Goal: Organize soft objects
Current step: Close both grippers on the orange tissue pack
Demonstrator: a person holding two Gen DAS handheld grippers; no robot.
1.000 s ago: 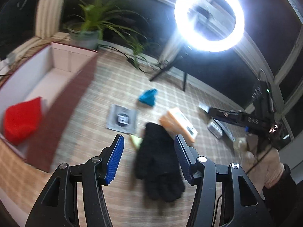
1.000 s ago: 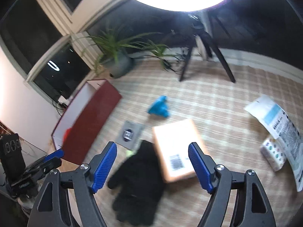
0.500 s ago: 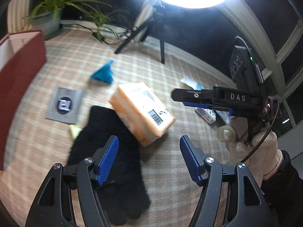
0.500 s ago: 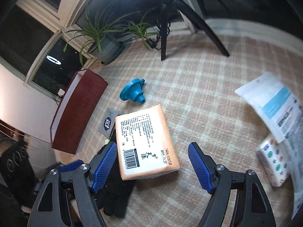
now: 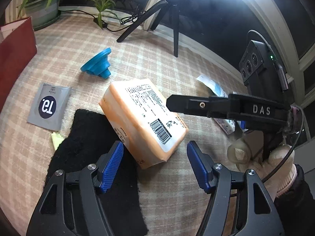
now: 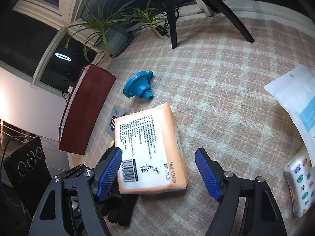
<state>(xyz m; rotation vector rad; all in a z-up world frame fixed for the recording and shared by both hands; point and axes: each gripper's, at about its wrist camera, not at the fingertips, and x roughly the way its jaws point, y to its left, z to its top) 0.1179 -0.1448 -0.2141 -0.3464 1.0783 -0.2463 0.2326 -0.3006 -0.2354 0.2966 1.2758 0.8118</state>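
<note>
Nearest the left gripper [image 5: 154, 164], a black knitted glove [image 5: 88, 157] is seen lying flat on the checked beige cloth of the counter [image 5: 196, 74]; it is limp and light, and is judged best taken by a pinch of bunched fabric at the cuff or palm, since a flat layer may slip from under the pads. The left gripper is held wide open with nothing between its blue pads, which straddle the near corner of an orange plastic-wrapped tissue pack [image 5: 143, 122] resting partly on the glove's edge. The right gripper [image 6: 158, 174] is likewise held open and empty, its pads standing to either side of the pack's near end without touching it. The pack is judged light and squashy, its film wrap slick; a hold across the short width, well in from the corners, should compress it enough not to slide. Beyond it lie a grey foil sachet [image 5: 49, 106] and a blue collapsible silicone funnel [image 5: 98, 64], the latter flexible and easily gripped by its rim. Farther off, a dark red open box [image 6: 86, 110] is seen, presumably the receptacle. To the right lie a white resealable pouch [image 6: 293, 100] and a small patterned tissue packet [image 6: 301, 182].
</note>
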